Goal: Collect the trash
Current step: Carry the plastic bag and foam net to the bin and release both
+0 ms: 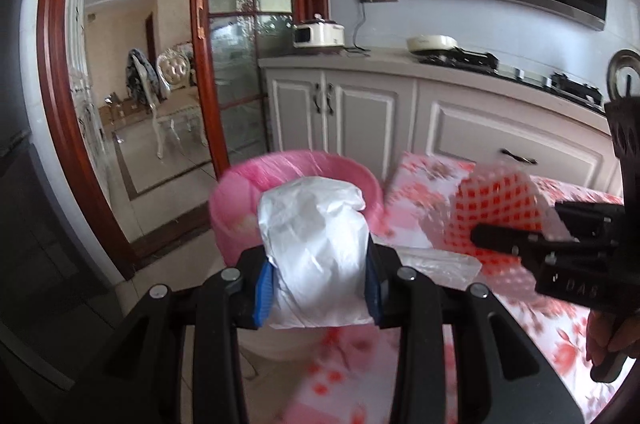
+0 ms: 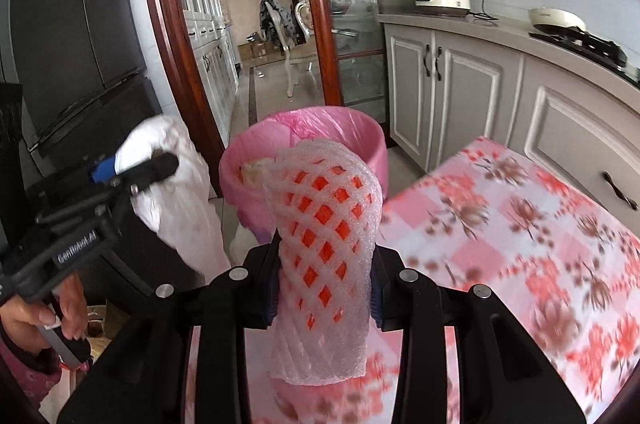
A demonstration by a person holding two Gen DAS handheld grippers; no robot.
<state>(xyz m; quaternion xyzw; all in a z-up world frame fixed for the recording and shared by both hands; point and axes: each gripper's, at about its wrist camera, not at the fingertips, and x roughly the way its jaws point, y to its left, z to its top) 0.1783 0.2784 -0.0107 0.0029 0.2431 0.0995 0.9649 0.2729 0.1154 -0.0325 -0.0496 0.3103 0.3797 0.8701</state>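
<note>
My left gripper (image 1: 318,290) is shut on a crumpled white plastic bag (image 1: 316,248) and holds it in the air just before the pink-lined trash bin (image 1: 240,184). The same bag (image 2: 176,192) and left gripper (image 2: 136,170) show at the left of the right wrist view. My right gripper (image 2: 324,300) is shut on a white foam fruit net (image 2: 324,236) with orange showing through its mesh, in front of the bin (image 2: 360,144). The net (image 1: 496,200) and right gripper (image 1: 516,238) show at the right of the left wrist view.
The table with a pink floral cloth (image 2: 520,244) lies to the right of the bin; a clear plastic film (image 1: 436,264) lies on it. Grey kitchen cabinets (image 2: 472,92) with a cooker and stove stand behind. A dark fridge (image 2: 80,36) stands at the left. A glass door (image 2: 360,36) is behind the bin.
</note>
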